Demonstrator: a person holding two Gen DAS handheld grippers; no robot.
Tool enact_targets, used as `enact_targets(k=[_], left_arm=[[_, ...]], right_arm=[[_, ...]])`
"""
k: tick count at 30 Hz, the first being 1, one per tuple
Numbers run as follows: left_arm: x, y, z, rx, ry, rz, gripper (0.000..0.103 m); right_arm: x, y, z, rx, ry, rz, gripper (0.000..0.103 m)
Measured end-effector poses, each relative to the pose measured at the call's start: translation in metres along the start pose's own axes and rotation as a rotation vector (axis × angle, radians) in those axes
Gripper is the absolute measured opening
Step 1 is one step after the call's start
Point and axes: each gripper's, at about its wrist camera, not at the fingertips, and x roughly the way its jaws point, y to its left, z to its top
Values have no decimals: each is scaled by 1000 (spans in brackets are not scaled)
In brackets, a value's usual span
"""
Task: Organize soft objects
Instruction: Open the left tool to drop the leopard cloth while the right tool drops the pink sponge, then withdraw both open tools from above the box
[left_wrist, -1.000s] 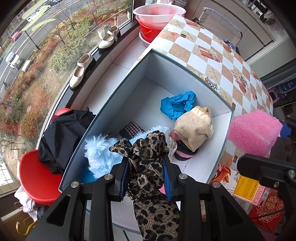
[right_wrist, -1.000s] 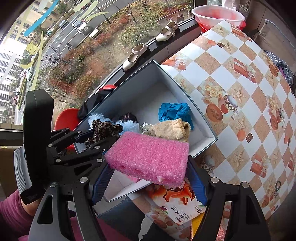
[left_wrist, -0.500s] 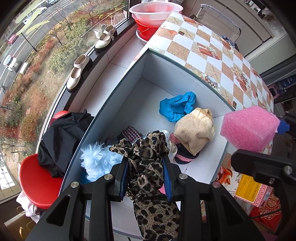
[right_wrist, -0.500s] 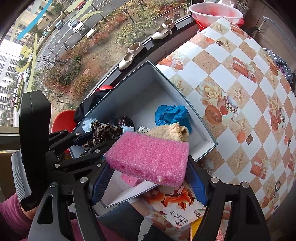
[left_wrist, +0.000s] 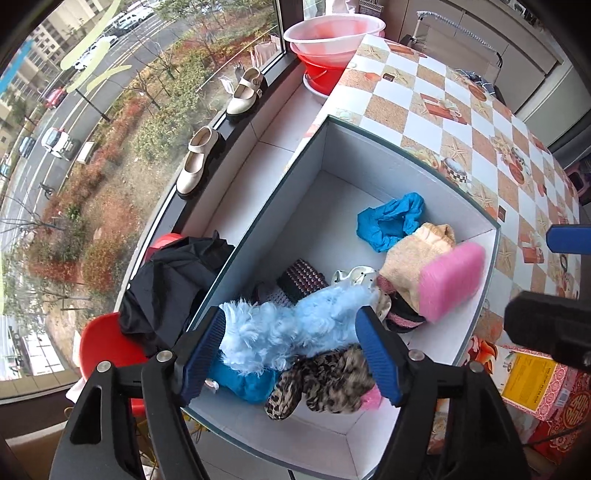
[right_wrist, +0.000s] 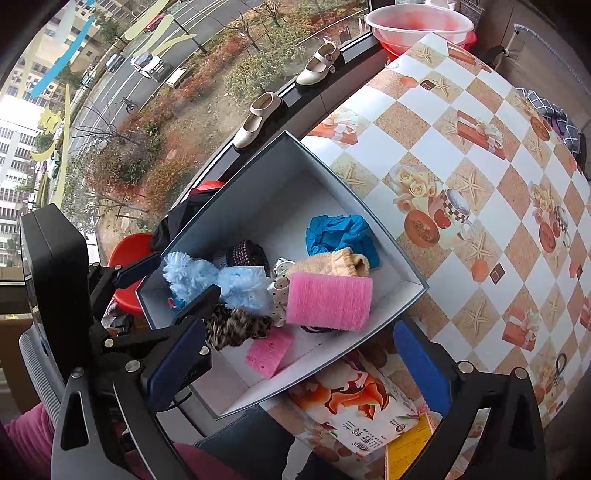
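Two grippers hang over a white box (right_wrist: 402, 284) on a checkered tablecloth (right_wrist: 480, 177) beside a window, both with jaws opening and nothing pressed between their pads. The left gripper (left_wrist: 291, 354) stands above a leopard-print cloth (left_wrist: 325, 380) lying at the near end of the box, with a fluffy light-blue piece (left_wrist: 295, 325) just beyond it. The right gripper (right_wrist: 295, 365) is spread wide over the near right corner, where a large pink sponge (right_wrist: 328, 302) sits tilted on the pile; its blurred edge in the left wrist view suggests it may not have settled. A smaller pink sponge (right_wrist: 269, 350) lies on the box floor near it. Further in are a tan knitted piece (right_wrist: 332, 264), a crumpled blue cloth (right_wrist: 340, 232) and a dark knitted item (right_wrist: 243, 254). The far half of the box is bare. Judging by this, most soft things are already gathered, though heaped rather than sorted; a black garment (left_wrist: 170, 280) lies outside to the left, and whether it belongs to the job cannot be told.
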Motion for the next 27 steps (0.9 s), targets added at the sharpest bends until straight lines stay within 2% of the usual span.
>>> enact_targets(k=[3, 11, 27], left_arm=[[-5, 4, -2, -31, 3, -64, 76], [-15, -3, -11, -24, -5, -42, 76], [-27, -5, -24, -32, -5, -25, 76]], right_arm=[[-7, -1, -10, 14, 2, -9, 103], [-15, -2, -32, 75, -14, -8, 103], [-23, 12, -44, 45, -33, -3, 103]])
